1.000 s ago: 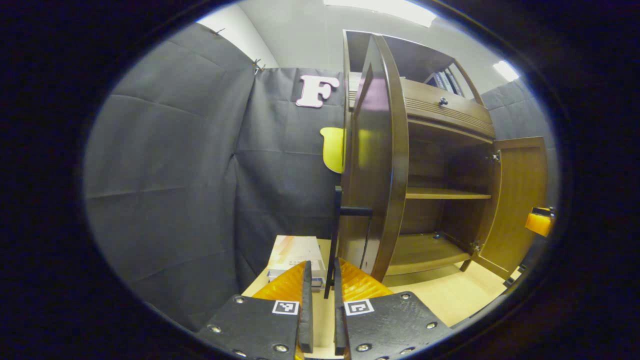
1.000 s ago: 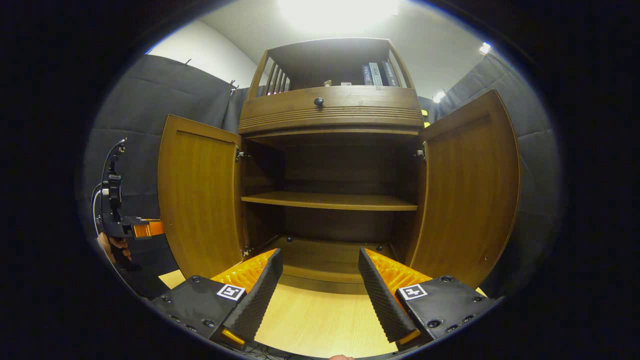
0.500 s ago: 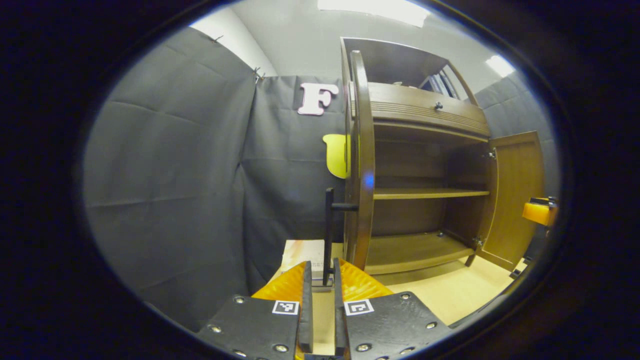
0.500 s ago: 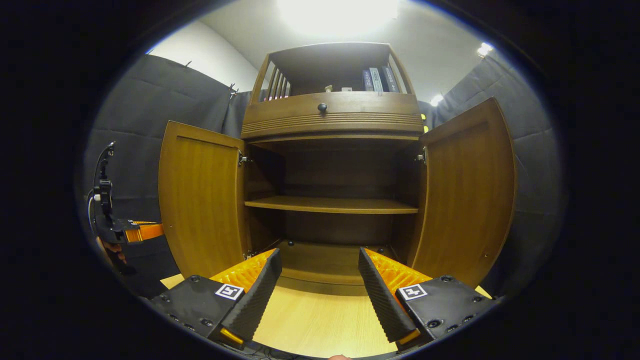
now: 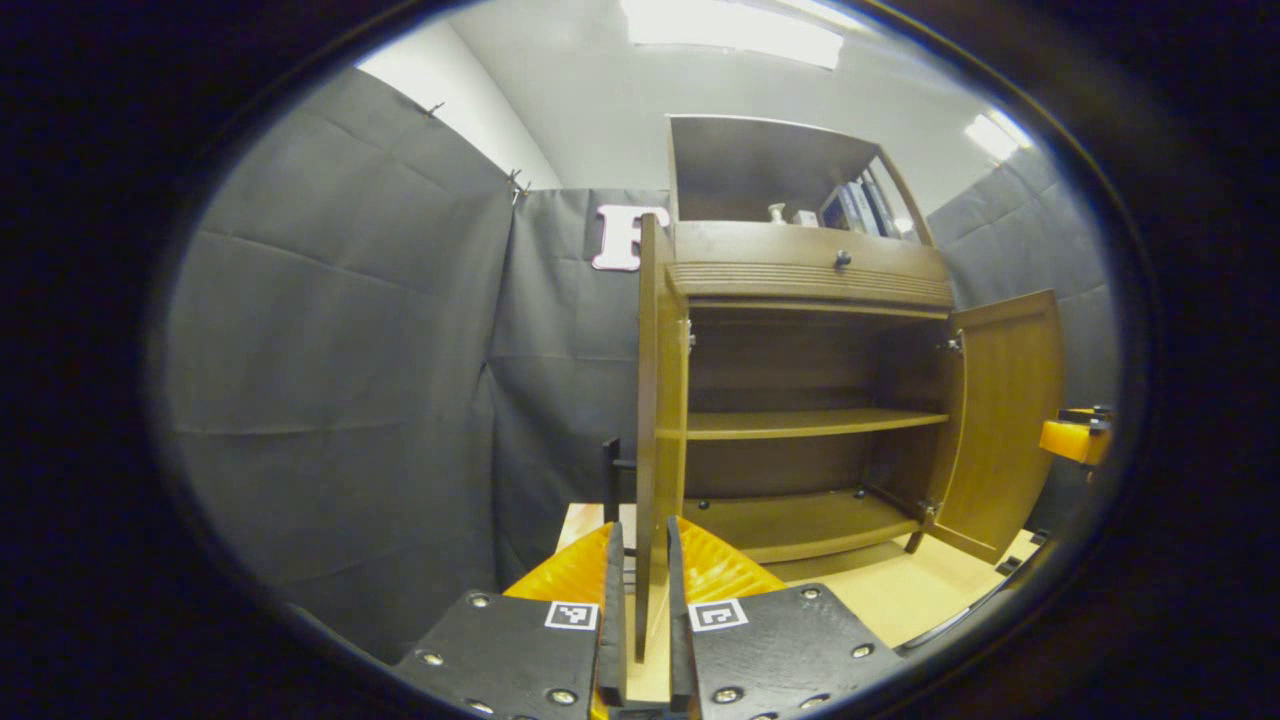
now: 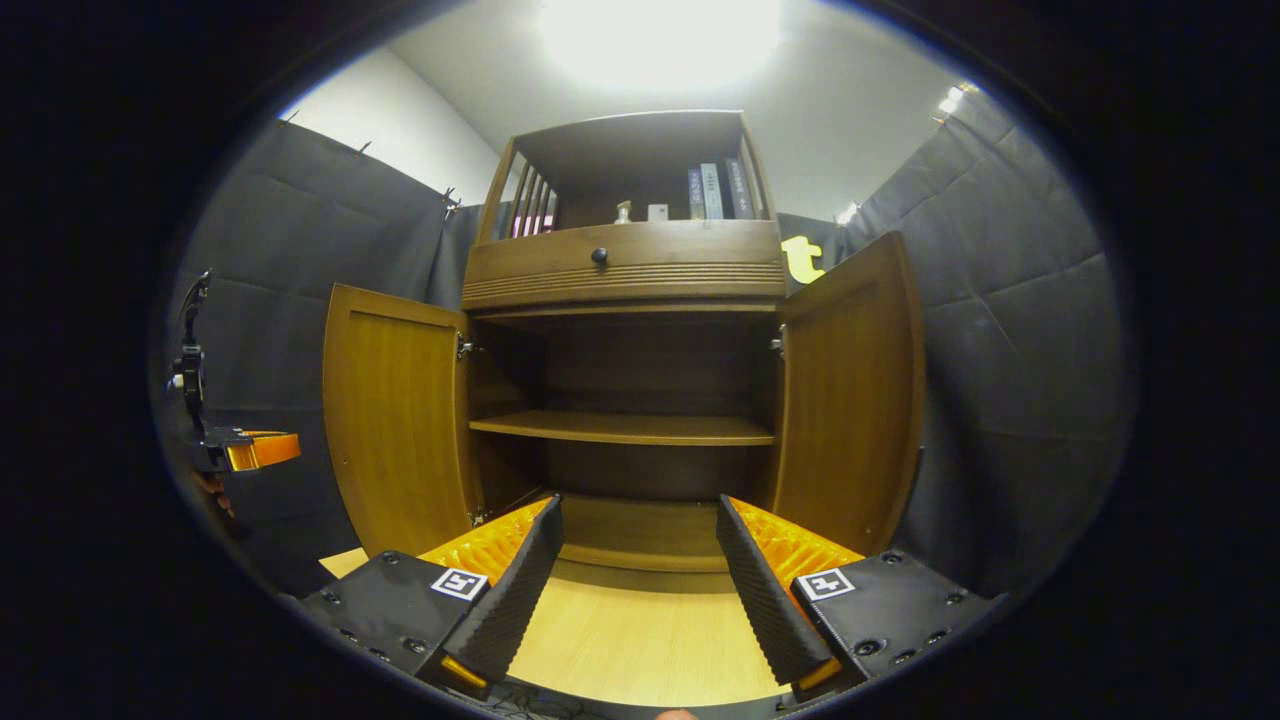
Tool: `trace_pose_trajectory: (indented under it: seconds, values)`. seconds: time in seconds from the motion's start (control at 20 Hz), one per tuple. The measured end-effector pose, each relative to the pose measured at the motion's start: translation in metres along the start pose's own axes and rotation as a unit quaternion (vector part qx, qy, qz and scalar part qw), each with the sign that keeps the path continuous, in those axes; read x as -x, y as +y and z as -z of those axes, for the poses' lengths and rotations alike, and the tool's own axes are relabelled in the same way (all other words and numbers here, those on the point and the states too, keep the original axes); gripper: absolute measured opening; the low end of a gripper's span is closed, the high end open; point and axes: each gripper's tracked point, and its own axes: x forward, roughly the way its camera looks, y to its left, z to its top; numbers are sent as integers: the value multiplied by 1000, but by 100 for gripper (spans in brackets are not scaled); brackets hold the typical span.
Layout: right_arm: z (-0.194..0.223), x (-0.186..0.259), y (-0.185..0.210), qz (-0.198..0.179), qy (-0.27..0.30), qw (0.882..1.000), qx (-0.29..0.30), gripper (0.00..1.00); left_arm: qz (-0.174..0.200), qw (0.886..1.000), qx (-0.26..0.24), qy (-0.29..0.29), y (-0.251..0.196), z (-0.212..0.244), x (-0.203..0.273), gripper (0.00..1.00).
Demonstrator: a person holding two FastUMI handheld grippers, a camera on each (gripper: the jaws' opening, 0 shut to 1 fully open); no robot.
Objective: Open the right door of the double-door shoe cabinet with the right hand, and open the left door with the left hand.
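Since a second ago the left door [image 5: 655, 400] has swung further round, so that the left gripper view now looks along its edge, and its handle [image 5: 612, 480] sits further off, behind the edge instead of between the fingers. The left gripper [image 5: 640, 600] has its fingers only a narrow slot apart, with the door's lower edge showing in that slot; whether they still press on anything I cannot tell. In the right gripper view the right gripper [image 6: 640, 560] has backed off a little from the cabinet [image 6: 625, 270]; its fingers stand wide apart with nothing between them, over the pale floor [image 6: 640, 640]. Both doors stand wide: the left door [image 6: 395, 410] and the right door [image 6: 850, 390] are swung clear of the shelf [image 6: 625, 428], and the other gripper [image 6: 250, 450] hangs just outside the left door. I judge the opening done, or all but done; the step in hand is the last of the left door's swing. Next, the left fingers need to part and draw straight back, without nudging the door shut.
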Motion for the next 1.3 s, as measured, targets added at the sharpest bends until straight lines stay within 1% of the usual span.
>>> trace_pose_trajectory:
  seconds: [0.15, 0.2, 0.35, 0.4, 0.45, 0.55, 0.65, 0.8, 0.95, 1.0, 1.2, 1.3]
  values:
    - [-5, 15, -21, 12, -4, 1000, 1, 96, 1, 1000, -4, -9, -14, -15, 16, 21]
    - [-7, 20, -29, 16, -6, 1000, 1, 94, 2, 1000, -3, -12, -18, -19, 20, 20]
    - [-11, 33, -48, 28, -9, 1000, 3, 94, 0, 1000, -4, -15, -28, -27, 33, 16]
    - [-11, 36, -54, 31, -9, 999, 3, 96, -1, 1000, -4, -16, -32, -29, 37, 15]
    - [-10, 39, -59, 34, -8, 999, 2, 94, -1, 1000, -5, -16, -36, -30, 40, 16]
    - [-10, 46, -68, 39, -7, 999, 0, 96, -5, 1000, -7, -19, -40, -34, 46, 17]
    - [-9, 48, -74, 43, -6, 999, -2, 96, -15, 1000, -9, -24, -40, -35, 49, 19]
    - [-11, 50, -81, 46, -8, 999, -3, 96, -18, 999, -1, -26, -42, -31, 48, 21]
    - [-15, 51, -84, 48, -11, 999, -3, 96, -33, 999, -2, -29, -37, -31, 47, 39]
    - [-15, 51, -84, 48, -12, 999, -2, 96, -32, 999, -4, -29, -37, -31, 49, 40]
    - [-19, 52, -87, 51, -16, 999, 1, 96, -39, 999, -13, -35, -35, -35, 49, 92]
    - [-21, 52, -88, 52, -18, 998, 2, 94, -41, 998, -15, -39, -34, -37, 49, 93]
